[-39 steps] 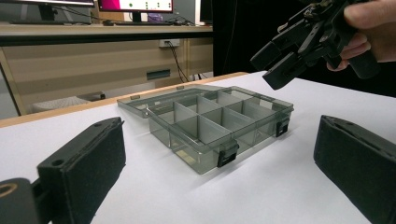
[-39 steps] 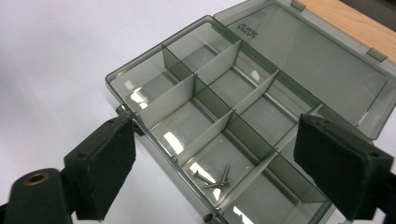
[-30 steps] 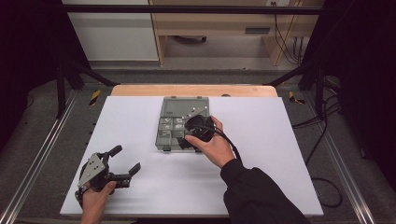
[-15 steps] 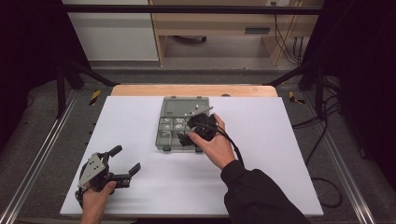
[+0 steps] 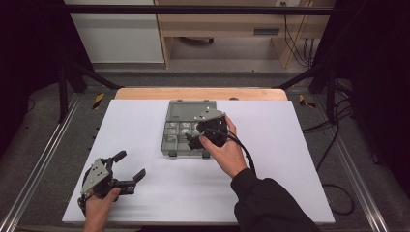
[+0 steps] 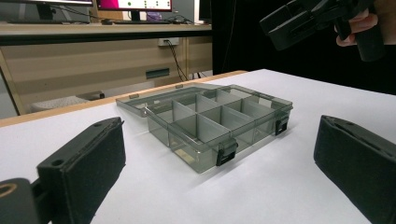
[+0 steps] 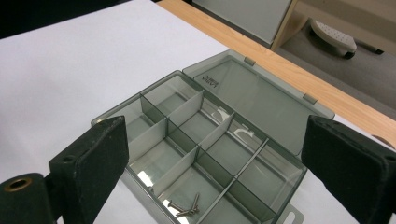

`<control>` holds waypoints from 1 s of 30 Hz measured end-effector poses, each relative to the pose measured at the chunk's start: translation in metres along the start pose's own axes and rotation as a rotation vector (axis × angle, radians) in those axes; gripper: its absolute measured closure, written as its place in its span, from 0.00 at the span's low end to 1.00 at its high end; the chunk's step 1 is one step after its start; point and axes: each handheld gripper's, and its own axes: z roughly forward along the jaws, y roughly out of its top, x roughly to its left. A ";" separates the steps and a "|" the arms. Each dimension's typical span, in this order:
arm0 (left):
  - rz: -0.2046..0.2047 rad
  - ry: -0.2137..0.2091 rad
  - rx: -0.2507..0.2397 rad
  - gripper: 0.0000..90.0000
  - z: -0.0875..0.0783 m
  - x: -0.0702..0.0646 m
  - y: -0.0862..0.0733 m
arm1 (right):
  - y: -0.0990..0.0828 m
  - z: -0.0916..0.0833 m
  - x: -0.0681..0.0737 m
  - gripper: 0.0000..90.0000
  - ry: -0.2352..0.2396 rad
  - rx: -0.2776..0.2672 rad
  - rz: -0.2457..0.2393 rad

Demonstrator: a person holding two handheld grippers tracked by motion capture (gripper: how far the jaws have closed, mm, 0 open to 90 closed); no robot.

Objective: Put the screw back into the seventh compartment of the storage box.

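Observation:
A smoky grey clear organizer box (image 5: 180, 137) lies on the white table, its lid (image 5: 187, 110) folded flat toward the far edge. In the right gripper view the box (image 7: 205, 154) has several divided compartments, and a few small metal screws (image 7: 185, 208) lie in a near one. My right gripper (image 5: 196, 137) hovers over the box's right side, open, with nothing between its jaws (image 7: 215, 158). My left gripper (image 5: 129, 165) rests open at the front left of the table, apart from the box (image 6: 217, 123), its jaws empty (image 6: 219, 172).
The white tabletop (image 5: 300, 159) has a wooden strip (image 5: 203, 93) along its far edge. Metal frame rails (image 5: 34, 169) run along both sides. In the left gripper view the right gripper (image 6: 317, 18) hangs above the box's far side. A cable (image 5: 244, 150) trails from the right hand.
The right hand has shifted slightly back and right above the box, tilting its gripper. The left gripper has stayed in place.

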 end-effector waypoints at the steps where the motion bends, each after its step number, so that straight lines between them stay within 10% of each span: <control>1: 0.000 0.001 0.000 0.02 0.000 0.000 0.000 | 0.000 0.000 0.000 0.09 0.000 0.000 0.000; 30: 0.001 0.002 0.001 0.02 0.000 0.000 0.000 | -0.033 -0.035 -0.018 0.06 -0.013 -0.122 0.049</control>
